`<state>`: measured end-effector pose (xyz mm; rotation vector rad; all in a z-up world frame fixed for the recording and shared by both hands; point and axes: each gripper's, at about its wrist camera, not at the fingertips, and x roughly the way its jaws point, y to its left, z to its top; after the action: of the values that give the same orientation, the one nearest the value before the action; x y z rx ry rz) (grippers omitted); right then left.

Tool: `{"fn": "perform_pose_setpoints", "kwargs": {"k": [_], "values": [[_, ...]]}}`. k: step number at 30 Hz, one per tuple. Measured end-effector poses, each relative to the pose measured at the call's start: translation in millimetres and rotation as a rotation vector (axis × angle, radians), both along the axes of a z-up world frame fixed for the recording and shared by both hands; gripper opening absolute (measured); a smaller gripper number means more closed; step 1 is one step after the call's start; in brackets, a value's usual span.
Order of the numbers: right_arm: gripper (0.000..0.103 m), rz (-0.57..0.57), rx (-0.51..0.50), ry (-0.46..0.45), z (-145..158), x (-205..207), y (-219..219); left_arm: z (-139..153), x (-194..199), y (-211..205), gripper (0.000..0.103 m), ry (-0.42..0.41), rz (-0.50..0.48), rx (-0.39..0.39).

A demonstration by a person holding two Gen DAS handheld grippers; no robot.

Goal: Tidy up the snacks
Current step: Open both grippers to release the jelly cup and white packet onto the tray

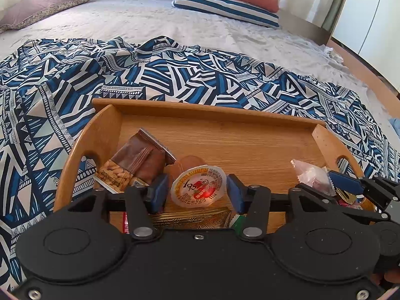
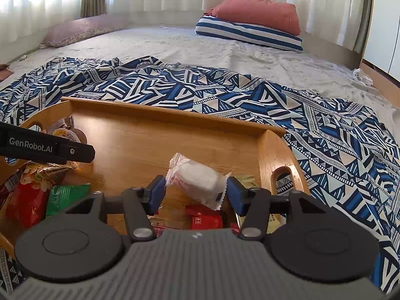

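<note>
Left gripper (image 1: 198, 193) clamps a clear red-labelled jelly cup (image 1: 198, 189); right gripper (image 2: 195, 192) pinches a white wrapped snack (image 2: 197, 178); "GenRobot.AI" reads leftward.

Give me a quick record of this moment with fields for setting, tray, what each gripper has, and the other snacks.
setting: wooden tray on a blue patterned blanket on a bed
left gripper: fingers either side of a jelly cup, which sits tilted between the pads
right gripper: closed around a white wrapped snack
tray, left end: brown cracker packet
tray, near edge: green packet, red packet
pillows: striped pillow under a pink one
</note>
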<state>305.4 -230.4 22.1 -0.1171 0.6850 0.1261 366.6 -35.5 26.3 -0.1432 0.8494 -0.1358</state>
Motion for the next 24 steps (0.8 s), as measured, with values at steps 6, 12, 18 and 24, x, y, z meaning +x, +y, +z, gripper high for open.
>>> {"fn": "perform_pose_setpoints", "kwargs": {"k": [6, 12, 18, 24], "values": [[0.072, -0.006, 0.031, -0.002, 3, -3, -3, 8, -3, 0, 0.062, -0.016, -0.007, 0.001], [0.084, 0.001, 0.06, -0.035, 16, -16, -7, 29, -18, 1, 0.077, -0.074, -0.002, 0.025], [0.087, 0.024, 0.086, -0.087, 38, -39, -6, 52, -44, 3, 0.082, -0.114, -0.011, 0.006], [0.089, 0.057, 0.102, -0.133, 61, -68, -4, 74, -79, 1, 0.085, -0.167, -0.046, 0.036]]}}
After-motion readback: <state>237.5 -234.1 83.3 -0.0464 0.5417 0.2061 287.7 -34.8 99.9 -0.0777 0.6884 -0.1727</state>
